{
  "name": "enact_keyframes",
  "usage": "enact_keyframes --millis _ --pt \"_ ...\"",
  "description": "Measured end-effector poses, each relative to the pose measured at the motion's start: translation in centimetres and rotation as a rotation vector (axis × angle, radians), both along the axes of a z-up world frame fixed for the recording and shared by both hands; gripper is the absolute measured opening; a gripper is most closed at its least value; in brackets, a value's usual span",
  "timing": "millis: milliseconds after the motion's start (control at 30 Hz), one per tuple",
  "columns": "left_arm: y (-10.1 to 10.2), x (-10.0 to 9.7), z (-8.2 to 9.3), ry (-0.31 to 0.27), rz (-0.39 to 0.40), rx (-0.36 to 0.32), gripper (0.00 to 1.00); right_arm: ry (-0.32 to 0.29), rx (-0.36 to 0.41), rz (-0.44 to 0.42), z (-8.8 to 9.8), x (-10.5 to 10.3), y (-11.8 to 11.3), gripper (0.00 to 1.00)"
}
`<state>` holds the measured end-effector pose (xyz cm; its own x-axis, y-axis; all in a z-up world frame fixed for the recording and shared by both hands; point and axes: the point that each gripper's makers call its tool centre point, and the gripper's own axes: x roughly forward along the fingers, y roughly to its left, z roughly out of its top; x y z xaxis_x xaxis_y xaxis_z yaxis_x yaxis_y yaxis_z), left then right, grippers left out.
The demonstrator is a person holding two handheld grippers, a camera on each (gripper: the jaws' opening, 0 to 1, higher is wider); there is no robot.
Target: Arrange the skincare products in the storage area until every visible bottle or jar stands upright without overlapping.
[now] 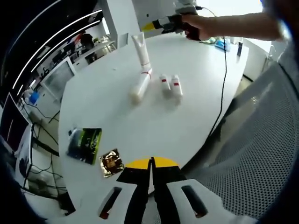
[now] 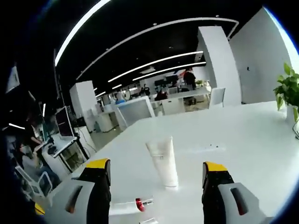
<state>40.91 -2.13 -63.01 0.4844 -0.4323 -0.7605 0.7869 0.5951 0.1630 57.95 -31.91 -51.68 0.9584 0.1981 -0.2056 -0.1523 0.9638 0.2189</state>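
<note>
1. The left tongs [image 1: 151, 179] rise from six o'clock in the left gripper view, their black tips pressed together with only a thin seam between them. They hold nothing and touch none of the products; they hang over the near edge of the round white tabletop [image 1: 196, 84].
2. At about twelve o'clock from those tips, well apart from them, stands an upright white tube [image 1: 141, 51] on its cap end.
3. Just below the tube, a white bottle with a red band [image 1: 141, 85] lies on its side, its red-banded end close to the tube's base.
4. To its three o'clock side, two small white bottles with red marks [image 1: 170, 87] lie side by side, close together.
5. Near the left tongs, at about ten o'clock, a gold sachet [image 1: 111, 162] and a dark green packet [image 1: 85, 145] lie flat on the tabletop.
6. The right tongs [image 2: 158, 186] stand wide apart in the right gripper view, yellow-capped black tips at seven and five o'clock, gripping nothing.
7. Between them, farther out, stands the upright white tube [image 2: 163, 162], clear of both tips.
8. The same view shows, at six o'clock, the red-banded bottle [image 2: 131, 205] lying on the tabletop [image 2: 243, 140].
9. In the left gripper view, a person's hand [image 1: 198, 25] holds the right tongs at one o'clock, beyond the tube.
</note>
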Motion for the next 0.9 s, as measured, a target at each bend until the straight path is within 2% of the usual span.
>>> enact_keyframes --millis 33,67,100,133,200,233,267,300,333,367,433,467,533,567,600,667,767,800,833,867,900 --pt "0.0 0.0 0.0 -0.001 -0.002 0.003 0.00 -0.006 0.001 0.046 0.2 -0.9 0.9 0.81" --pt "0.0 0.0 0.0 -0.006 -0.009 0.010 0.00 0.013 -0.010 0.101 0.0 -2.6 2.1 0.82" --pt "-0.1 -0.1 0.0 -0.008 -0.013 0.011 0.00 0.017 -0.038 0.141 -0.1 -3.6 2.8 0.82" --pt "-0.2 -0.1 0.1 -0.016 -0.021 0.011 0.00 0.005 -0.086 0.192 0.0 -5.1 3.6 0.80" --pt "-0.4 0.2 0.3 -0.051 -0.041 0.018 0.01 -0.002 -0.083 0.239 0.3 -7.2 4.6 0.75" --pt "-0.2 0.3 0.2 -0.064 -0.049 0.049 0.01 -0.002 -0.078 0.267 0.5 -8.5 5.2 0.75" --pt "0.2 0.6 0.3 -0.100 -0.073 0.111 0.02 0.004 -0.084 0.288 0.6 -9.8 5.7 0.75" --pt "0.2 0.9 0.5 -0.136 -0.088 0.133 0.02 0.002 -0.081 0.295 0.9 -10.5 6.0 0.75" --pt "0.0 0.8 0.5 -0.142 -0.104 0.130 0.02 -0.002 -0.082 0.296 1.2 -11.3 6.1 0.75" --pt "-0.1 0.6 0.4 -0.131 -0.095 0.120 0.02 -0.004 -0.077 0.299 1.2 -11.6 6.1 0.74" --pt "0.2 0.6 0.4 -0.144 -0.113 0.164 0.02 -0.009 -0.058 0.320 1.3 -12.8 6.6 0.70" --pt "0.2 0.7 0.5 -0.161 -0.136 0.187 0.02 -0.011 -0.106 0.336 0.9 -13.5 6.9 0.70" --pt "0.4 0.7 0.7 -0.189 -0.153 0.221 0.07 0.032 -0.191 0.367 -0.7 -14.6 7.1 0.70" --pt "0.4 0.6 0.5 -0.178 -0.152 0.227 0.10 0.038 -0.199 0.381 -1.0 -15.0 7.4 0.71" --pt "0.8 0.7 0.2 -0.178 -0.167 0.272 0.13 0.028 -0.178 0.376 -0.8 -15.5 7.6 0.71" --pt "0.9 0.6 0.0 -0.181 -0.183 0.303 0.18 0.023 -0.195 0.394 -0.8 -16.3 8.0 0.69" --pt "0.7 0.6 0.4 -0.196 -0.189 0.291 0.20 0.030 -0.178 0.408 -0.8 -17.5 8.7 0.69" --pt "0.6 1.0 0.7 -0.207 -0.169 0.276 0.22 0.034 -0.177 0.411 -0.8 -17.8 8.8 0.68" --pt "0.0 0.7 0.6 -0.184 -0.153 0.222 0.25 0.037 -0.181 0.420 -0.8 -18.0 9.1 0.68" --pt "-0.3 0.6 0.7 -0.175 -0.149 0.200 0.27 0.044 -0.198 0.433 -0.8 -18.1 9.2 0.68" --pt "-0.1 0.9 0.9 -0.206 -0.161 0.231 0.28 0.002 -0.239 0.414 0.0 -17.9 8.8 0.67"
